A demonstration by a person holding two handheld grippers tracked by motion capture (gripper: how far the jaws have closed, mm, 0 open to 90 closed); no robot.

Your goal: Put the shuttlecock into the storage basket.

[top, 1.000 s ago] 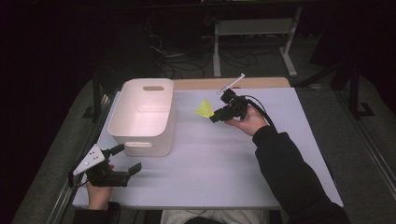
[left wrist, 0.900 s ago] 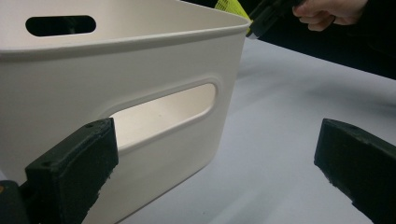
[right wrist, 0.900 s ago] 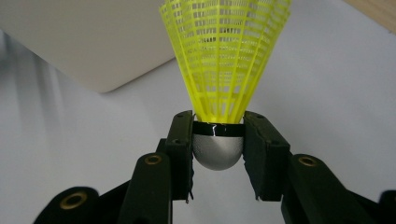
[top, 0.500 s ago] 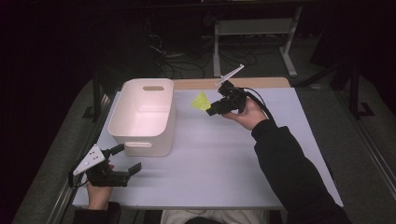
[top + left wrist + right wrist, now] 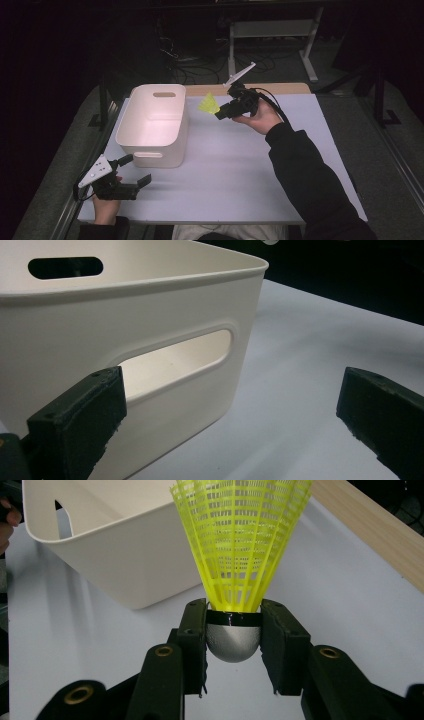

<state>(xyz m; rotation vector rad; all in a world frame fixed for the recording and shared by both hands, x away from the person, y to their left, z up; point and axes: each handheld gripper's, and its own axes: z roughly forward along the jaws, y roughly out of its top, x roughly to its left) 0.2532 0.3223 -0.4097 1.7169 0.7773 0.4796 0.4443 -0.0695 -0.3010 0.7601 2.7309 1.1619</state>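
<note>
Right gripper (image 5: pixel 220 112): held above the far part of the pale lavender-grey table (image 5: pixel 240 170), jaws clamped on the rounded grey base of a yellow plastic mesh-skirted shuttlecock (image 5: pixel 208 104); in the right gripper view the shuttlecock (image 5: pixel 240 555) stands skirt away from the camera, base pinched between both pads, lifted clear of the table. Position of shuttlecock: in the air, just beside the far right corner of a cream rectangular plastic bin with slotted handles (image 5: pixel 152 125), not over its opening. Left gripper (image 5: pixel 135 172): resting low at the near left corner of the table, jaws spread wide and holding nothing, close to the bin's near wall; its own view faces the bin's handle slot (image 5: pixel 175 360). Light wooden strip (image 5: pixel 280 89): along the table's far edge.
</note>
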